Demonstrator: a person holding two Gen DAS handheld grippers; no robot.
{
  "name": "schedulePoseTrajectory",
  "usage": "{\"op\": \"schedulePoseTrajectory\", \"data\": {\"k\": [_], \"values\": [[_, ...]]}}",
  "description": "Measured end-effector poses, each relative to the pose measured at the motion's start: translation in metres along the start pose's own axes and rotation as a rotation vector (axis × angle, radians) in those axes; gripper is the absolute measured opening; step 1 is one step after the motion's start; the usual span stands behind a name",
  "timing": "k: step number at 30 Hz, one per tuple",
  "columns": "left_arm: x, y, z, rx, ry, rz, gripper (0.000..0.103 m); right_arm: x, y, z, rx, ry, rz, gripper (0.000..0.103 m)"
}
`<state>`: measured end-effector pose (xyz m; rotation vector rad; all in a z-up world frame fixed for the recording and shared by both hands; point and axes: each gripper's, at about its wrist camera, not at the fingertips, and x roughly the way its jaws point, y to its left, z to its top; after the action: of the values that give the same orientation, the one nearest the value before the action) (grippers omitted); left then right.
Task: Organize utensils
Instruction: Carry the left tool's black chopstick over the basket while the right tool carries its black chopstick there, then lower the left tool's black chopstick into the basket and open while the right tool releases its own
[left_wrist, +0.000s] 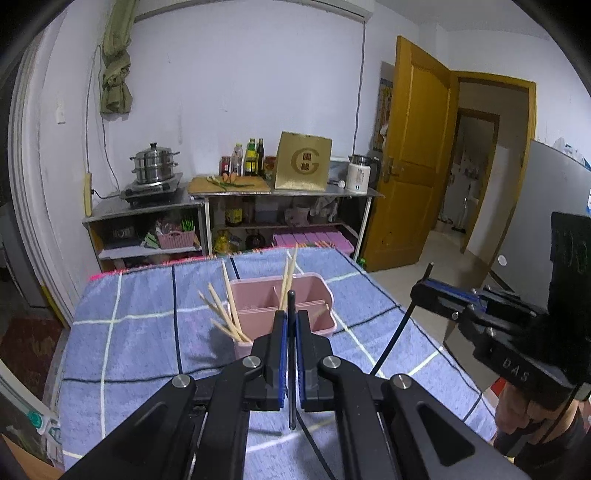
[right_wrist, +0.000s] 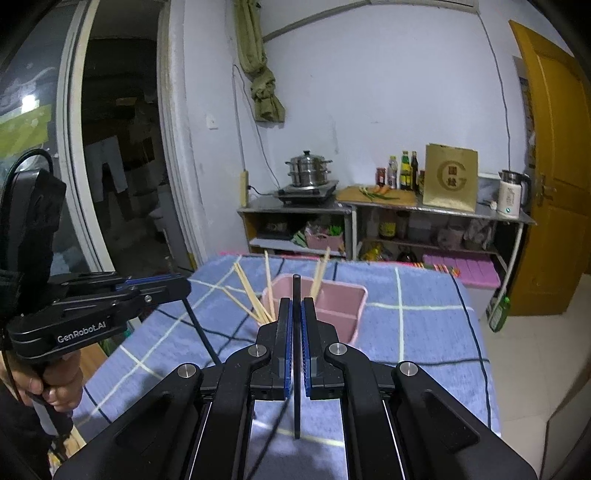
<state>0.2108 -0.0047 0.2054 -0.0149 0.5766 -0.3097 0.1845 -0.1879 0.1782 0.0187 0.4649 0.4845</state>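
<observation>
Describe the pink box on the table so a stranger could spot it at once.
Start at the table under the blue checked cloth. Near its middle stands a pink box with inner dividers, two wooden chopsticks upright in it. The pink cup beside it is smaller and undivided.

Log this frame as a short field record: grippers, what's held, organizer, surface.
left gripper: shut on black chopstick
right gripper: shut on a second black chopstick
organizer: pink, divided into compartments, on the cloth
wooden chopsticks: several standing tilted in the organizer, most in its near-left cup
cloth: blue plaid, covers the table
both grippers: above the cloth, short of the organizer
</observation>
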Motion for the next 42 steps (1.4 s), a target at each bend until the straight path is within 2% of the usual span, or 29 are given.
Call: {"op": "schedulePoseTrajectory", "data": {"k": [14, 24, 29, 42], "values": [[-0.011, 0.020, 0.068, -0.010, -0.095, 0.024, 0.004, 0.013, 0.002, 0.056, 0.019, -0.112, 0.049, 0.004], [0.020, 0.044, 0.096, -0.042, -0.112, 0.021, 0.004, 0.042, -0.009, 0.076, 0.053, -0.152, 0.053, 0.004], [0.047, 0.056, 0.097, -0.055, -0.096, 0.019, 0.004, 0.061, -0.014, 0.076, 0.062, -0.150, 0.049, 0.004], [0.109, 0.070, 0.066, -0.075, -0.024, -0.001, 0.004, 0.113, -0.026, 0.050, 0.088, -0.086, 0.032, 0.004]]}}
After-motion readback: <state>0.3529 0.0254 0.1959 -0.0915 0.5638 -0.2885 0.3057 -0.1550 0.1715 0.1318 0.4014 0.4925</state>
